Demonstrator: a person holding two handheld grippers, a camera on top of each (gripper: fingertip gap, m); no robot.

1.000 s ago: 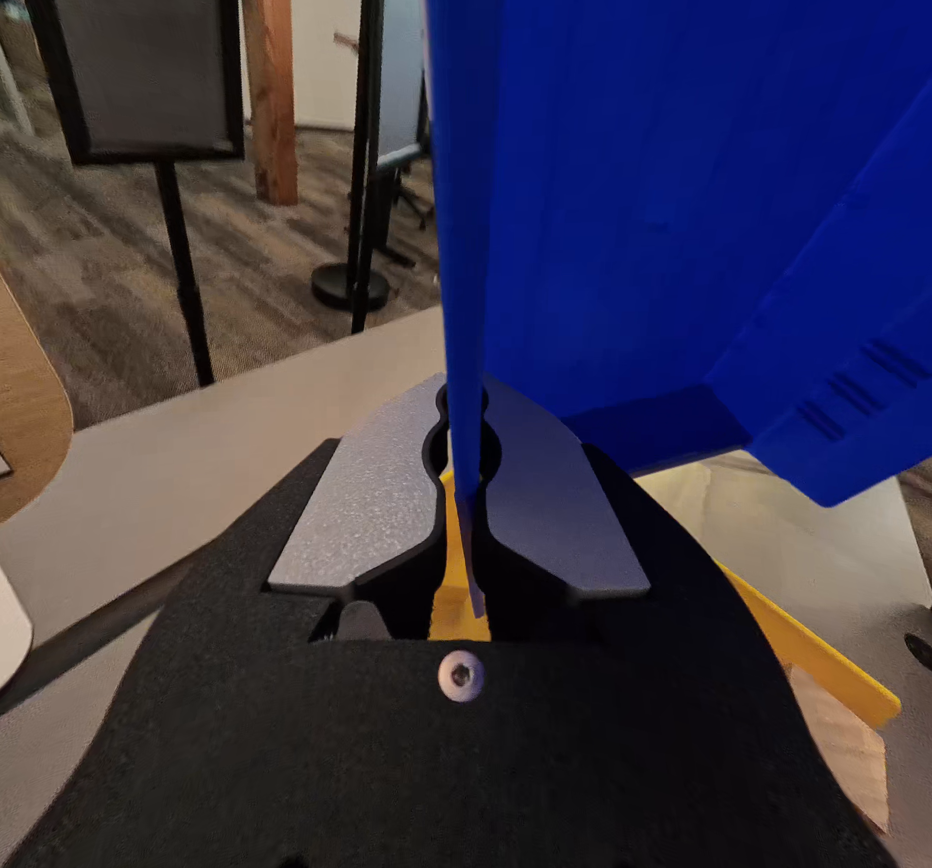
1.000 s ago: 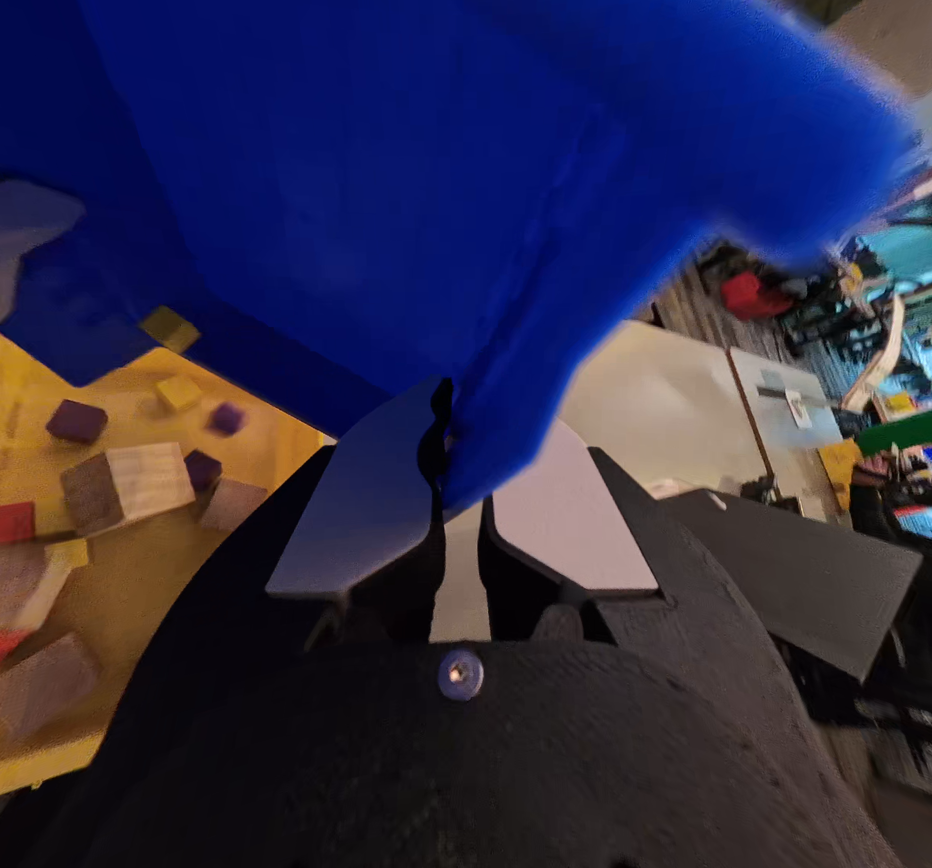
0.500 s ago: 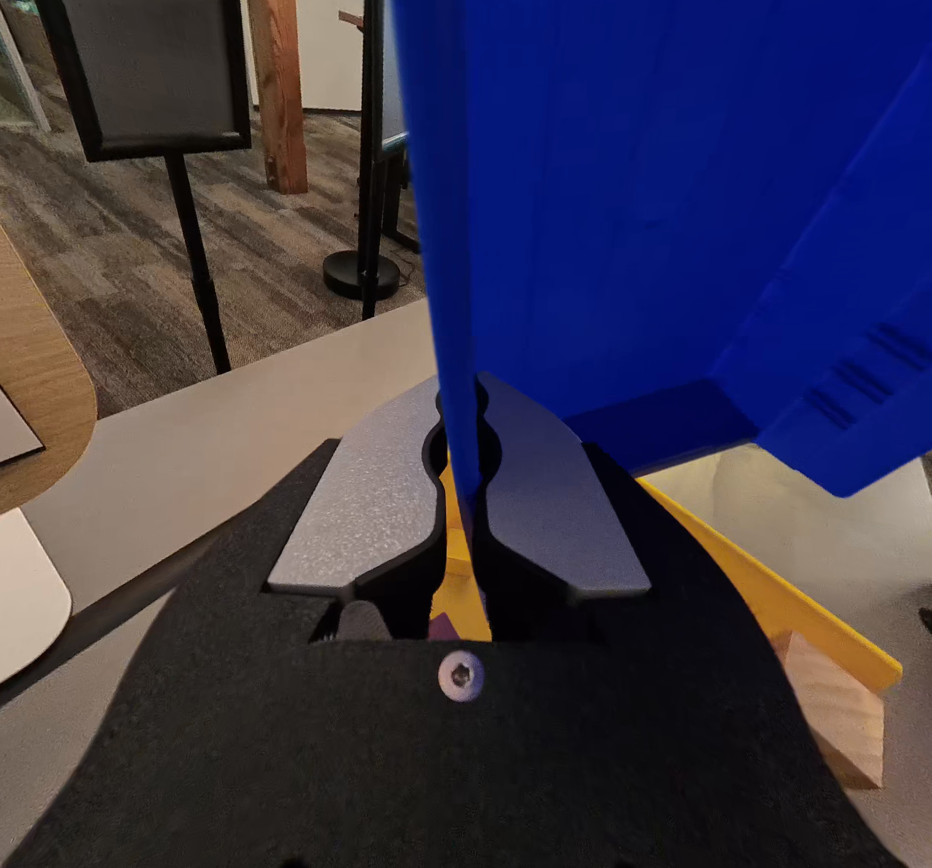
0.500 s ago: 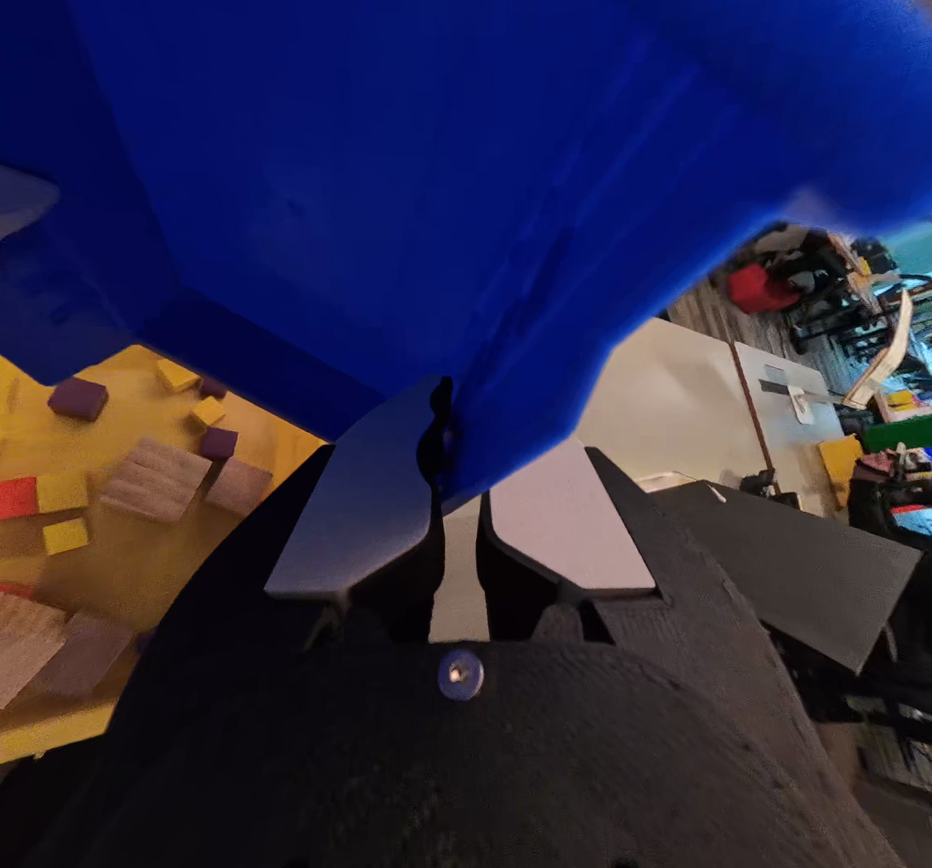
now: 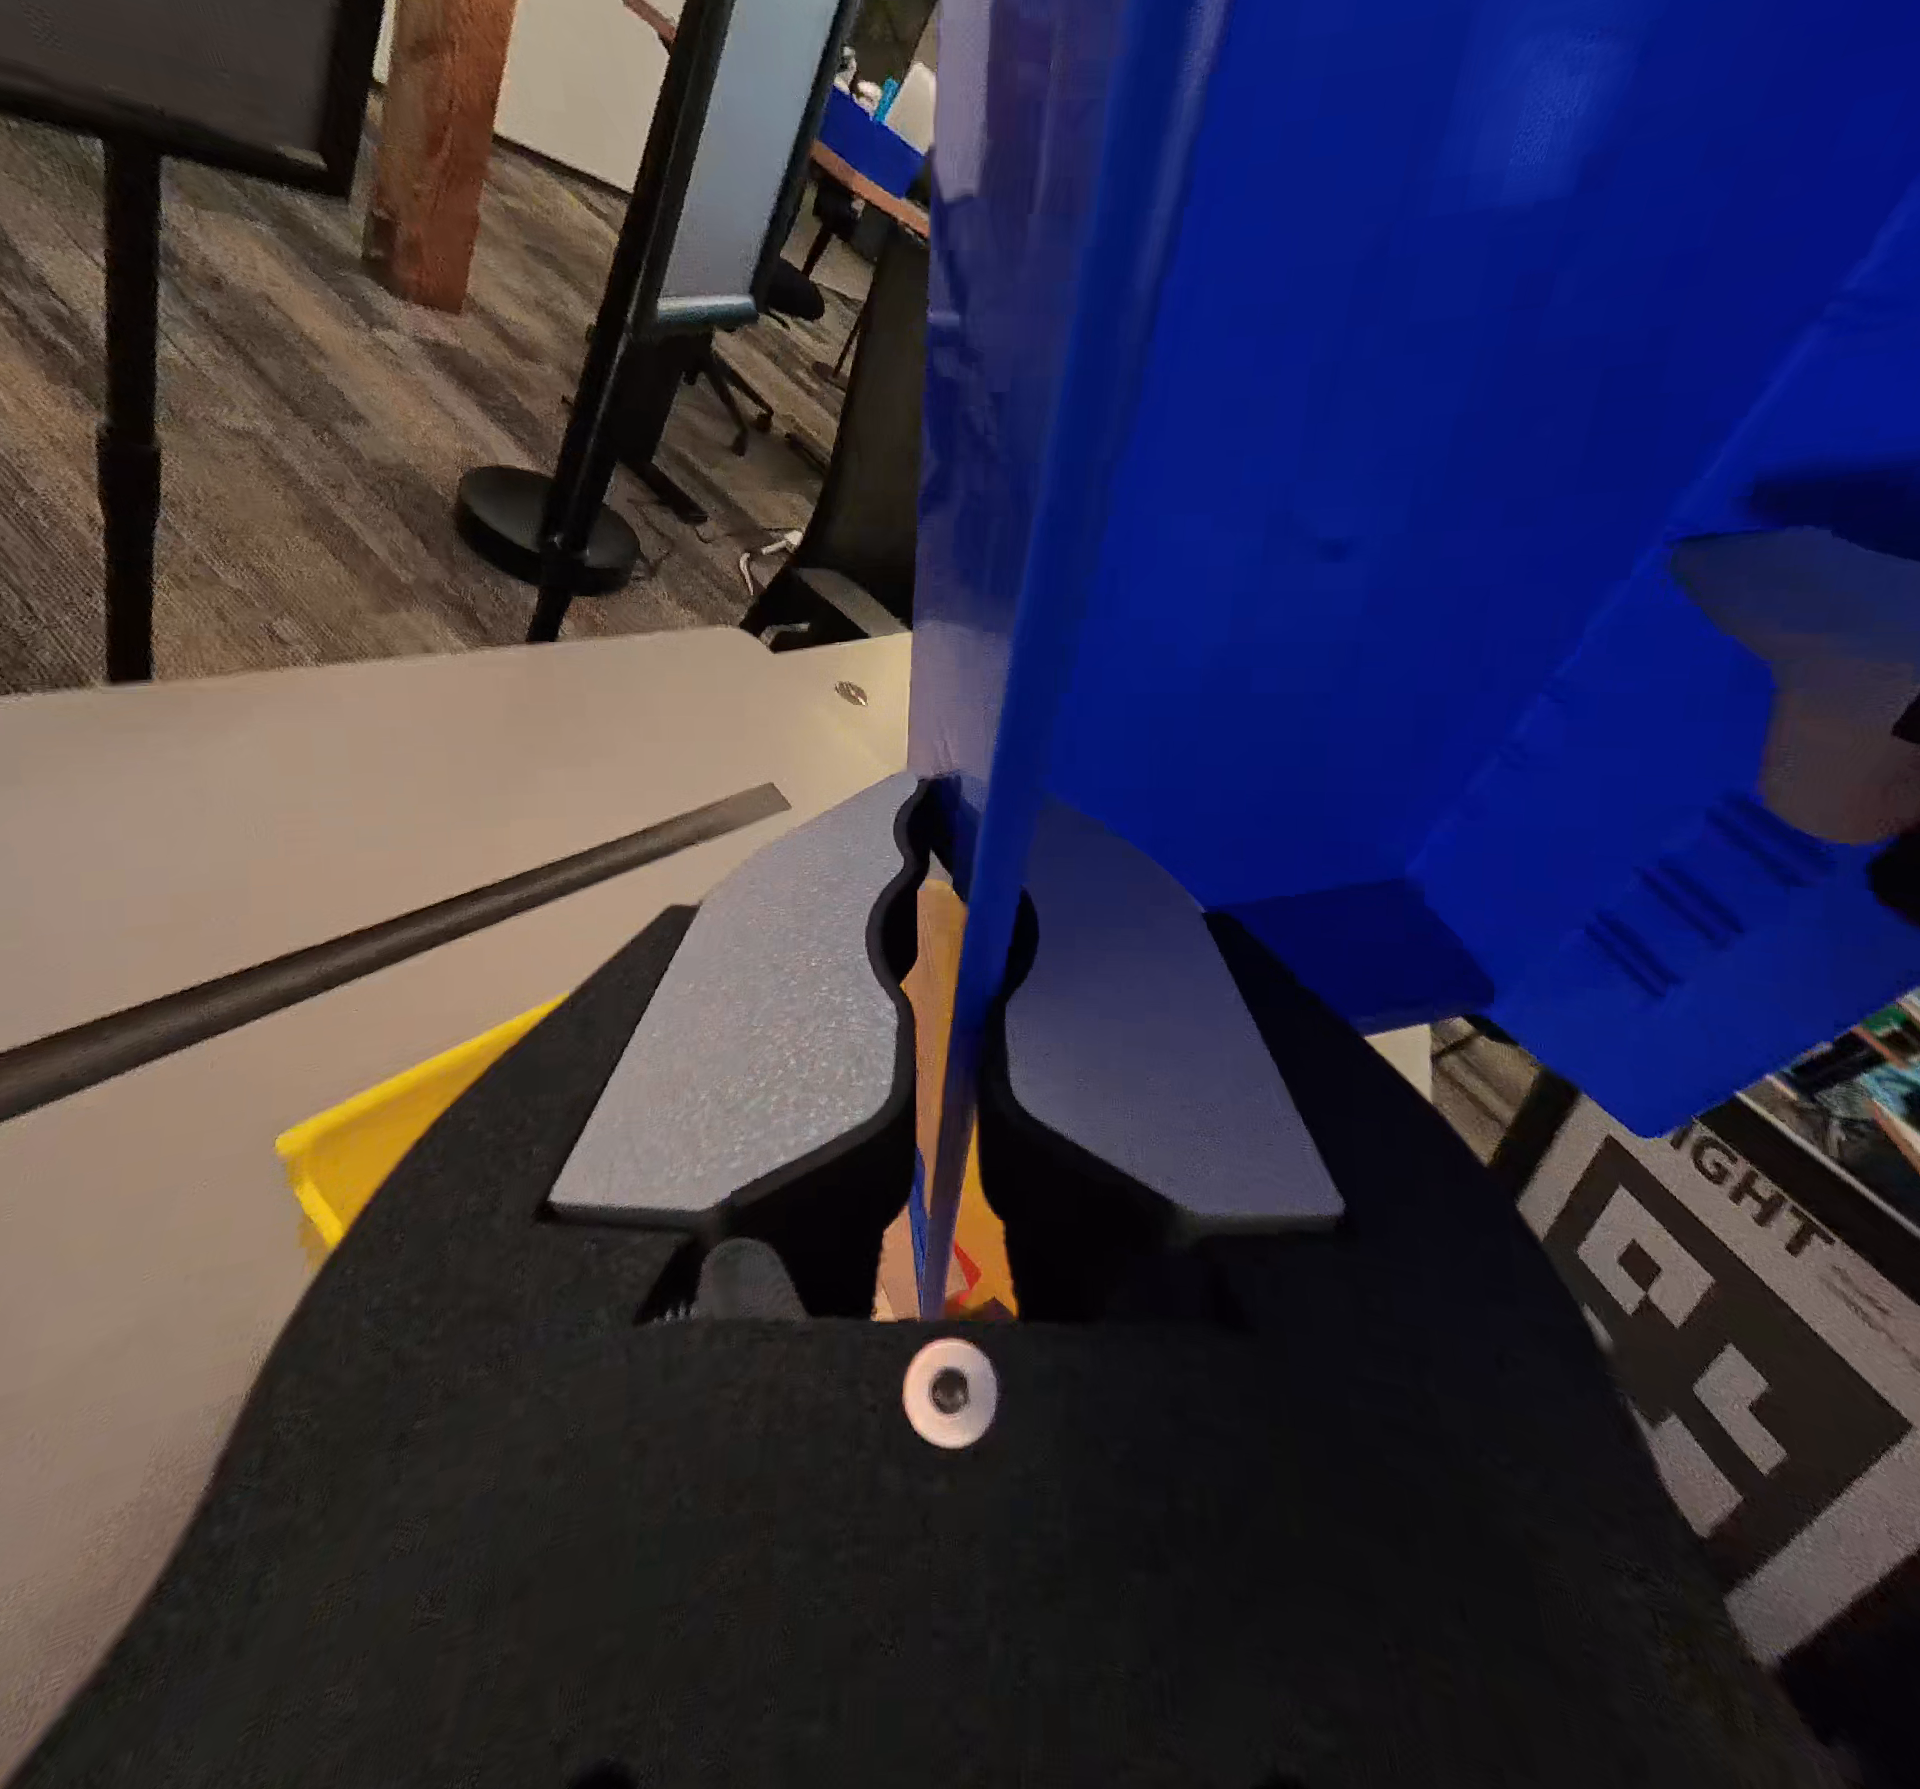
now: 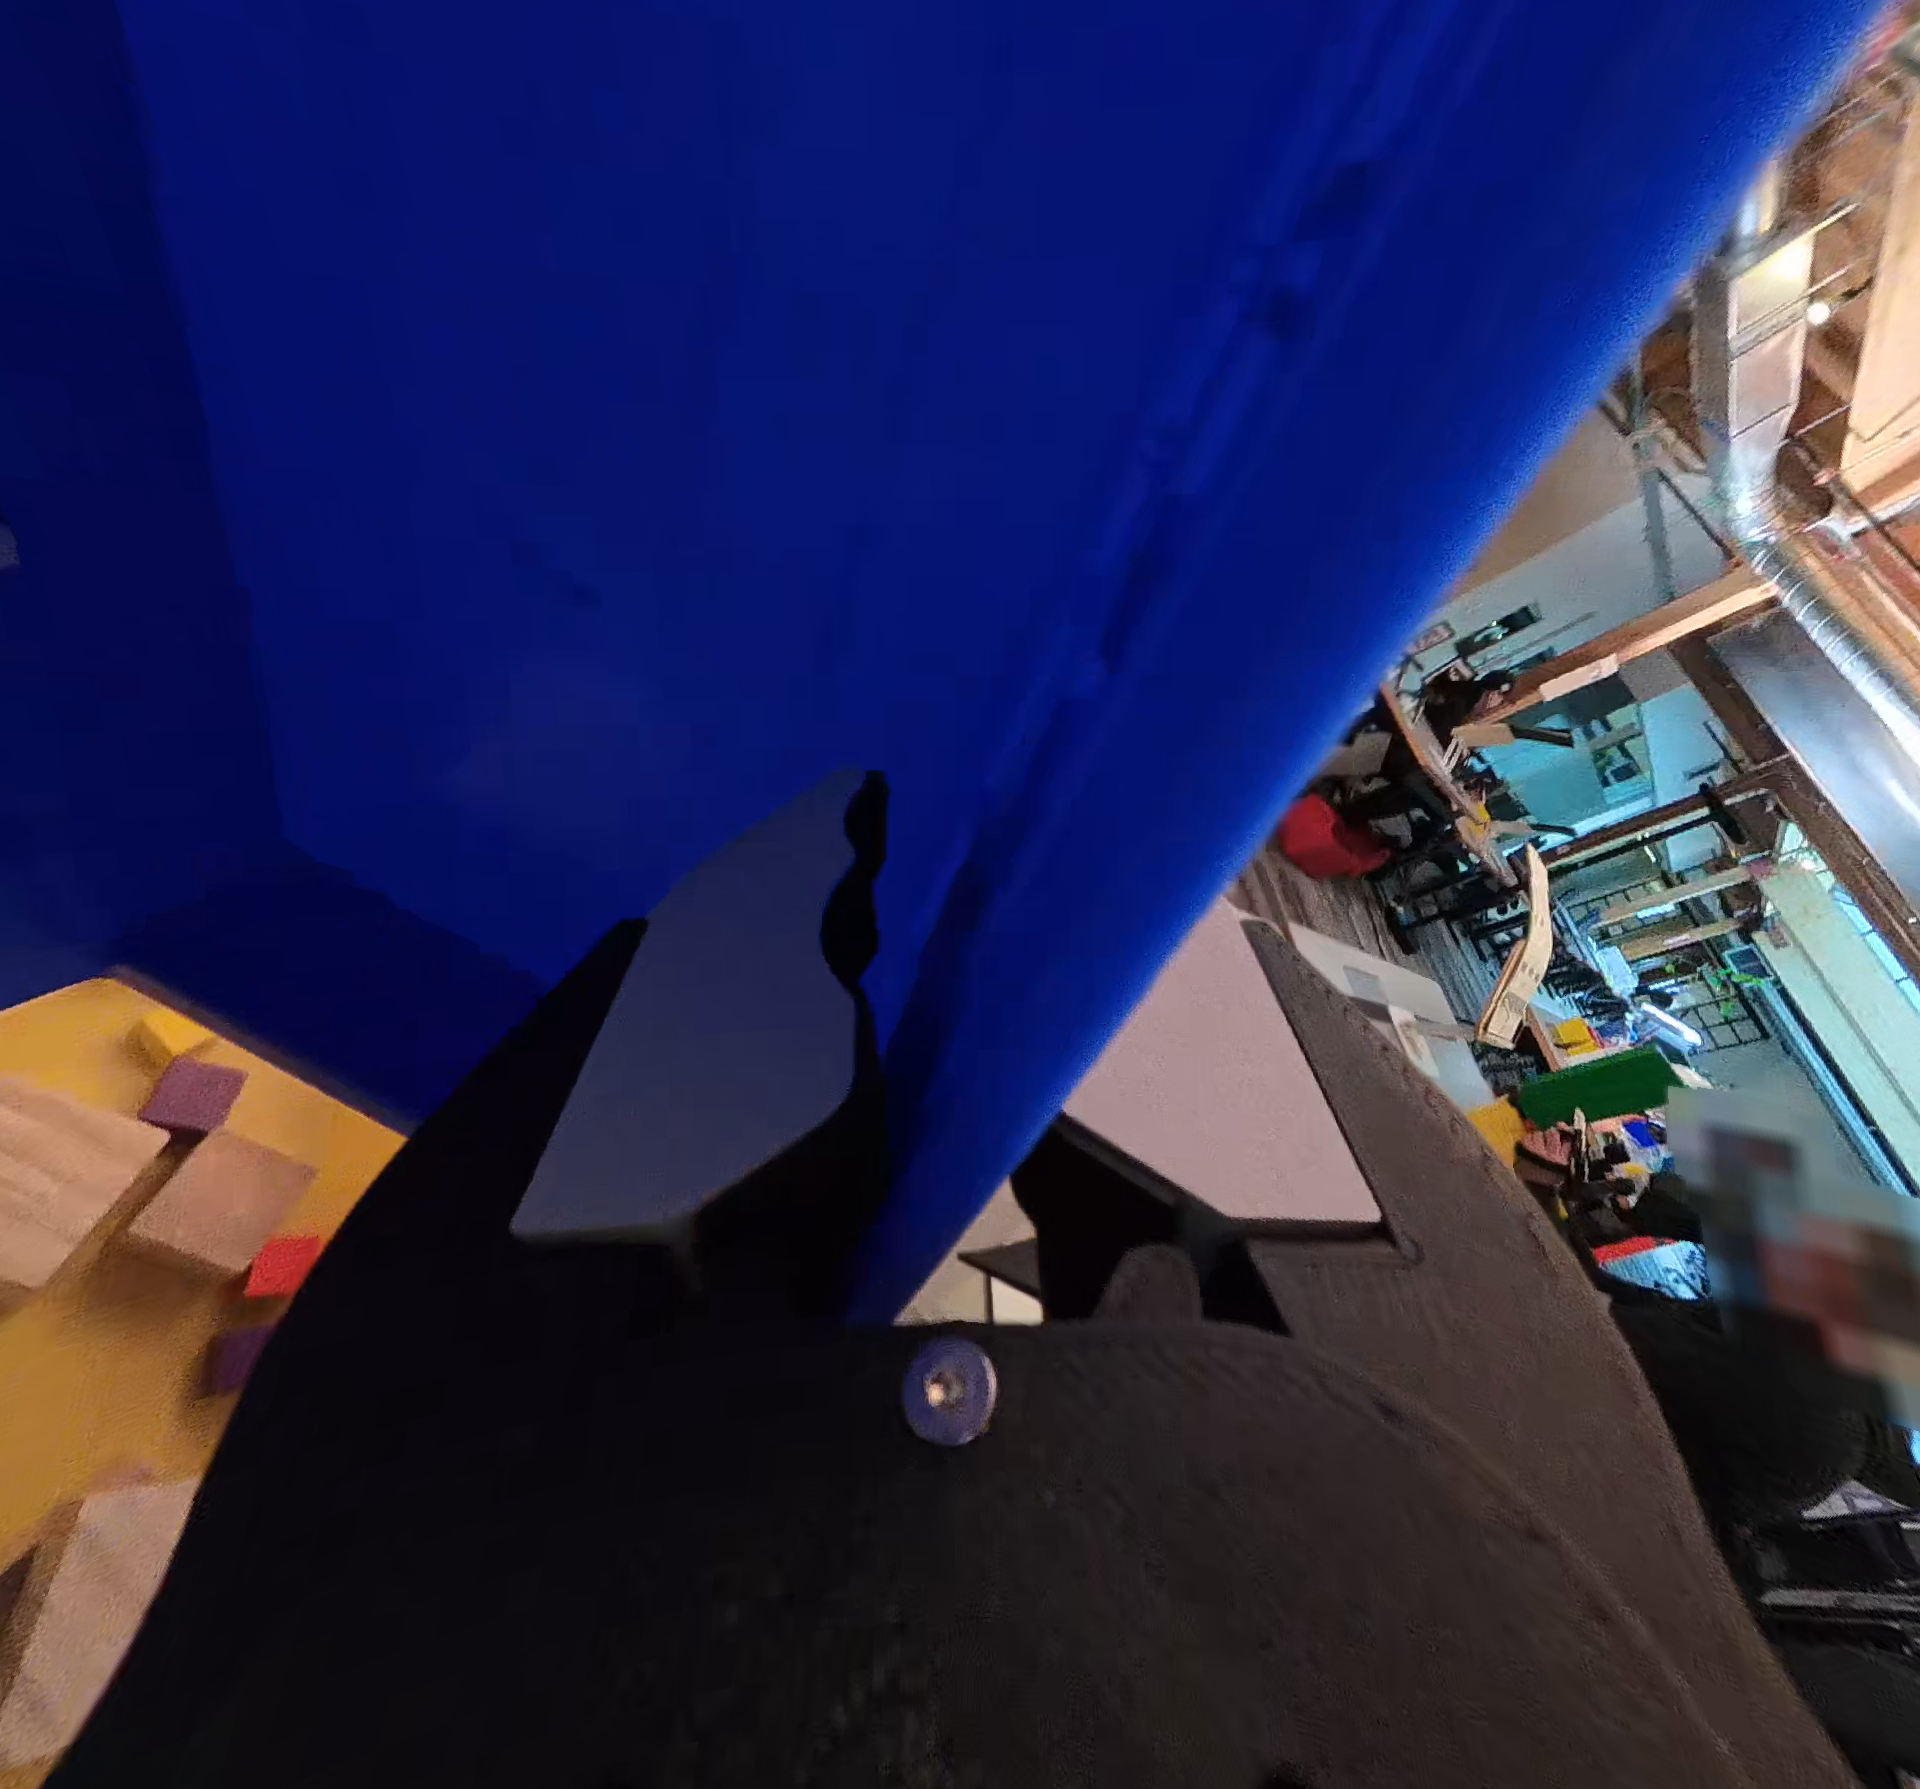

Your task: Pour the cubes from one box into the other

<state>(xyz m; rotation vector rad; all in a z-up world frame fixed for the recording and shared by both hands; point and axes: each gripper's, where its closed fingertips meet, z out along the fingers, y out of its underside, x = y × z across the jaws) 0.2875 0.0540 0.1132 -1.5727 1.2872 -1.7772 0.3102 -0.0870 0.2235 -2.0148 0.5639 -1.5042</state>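
A large blue box (image 5: 1403, 389) hangs tipped steeply in the air, held by both grippers. My left gripper (image 5: 971, 866) is shut on one thin side wall. My right gripper (image 6: 914, 866) is shut on the opposite wall of the blue box (image 6: 727, 337). Below it sits a yellow box (image 6: 94, 1355); one corner of it shows in the left wrist view (image 5: 353, 1157). Inside it lie wooden blocks (image 6: 208, 1209) and small purple (image 6: 192, 1090), red (image 6: 283, 1264) and yellow cubes. The right gripper's body shows at the right edge of the left wrist view.
The yellow box rests on a grey table (image 5: 312, 804) with a dark slot (image 5: 364, 950) across it. Beyond the table edge are black stands (image 5: 582, 451), a wooden post (image 5: 447, 77) and carpet floor. Cluttered desks and shelves (image 6: 1558, 908) lie to the right.
The blue box has tipped further up and both grippers have turned with it. The cubes in the yellow box have shifted and settled; the right wrist view now looks higher into the room.
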